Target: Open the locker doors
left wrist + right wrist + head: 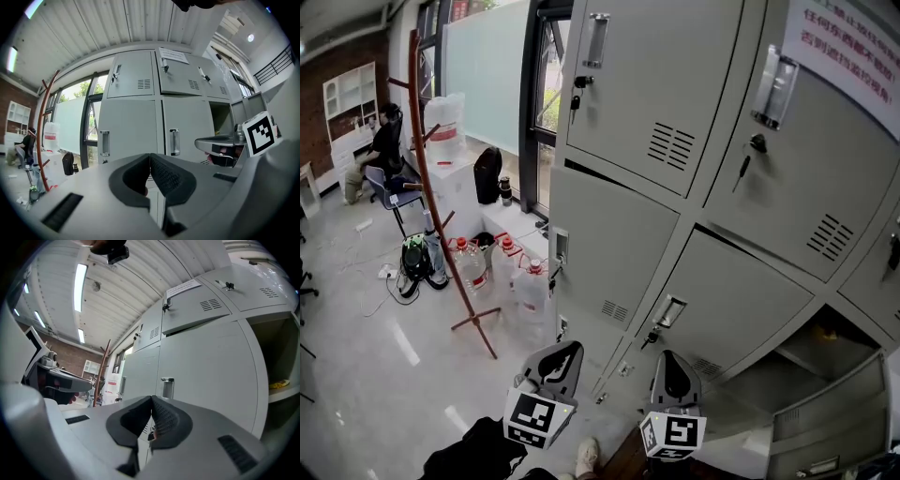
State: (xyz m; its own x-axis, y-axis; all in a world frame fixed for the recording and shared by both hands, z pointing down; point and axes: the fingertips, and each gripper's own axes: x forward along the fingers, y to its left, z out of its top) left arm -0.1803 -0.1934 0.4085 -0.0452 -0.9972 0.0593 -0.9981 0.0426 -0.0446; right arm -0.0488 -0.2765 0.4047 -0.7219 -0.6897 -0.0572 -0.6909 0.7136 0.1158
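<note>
1. The grey lockers (675,187) fill the right of the head view. Most doors are shut, but 1 door (830,422) at the lower right stands open.
2. The left hand-held gripper (150,158) faces the shut doors, jaws together and empty.
3. The right hand-held gripper (151,400) is likewise closed on nothing.
4. A red coat stand (441,187) stands left of the lockers.

right gripper (151,401) jaws pressed together, empty; locker door handle (167,387) at twelve o'clock, open compartment (280,352) at three.
</note>
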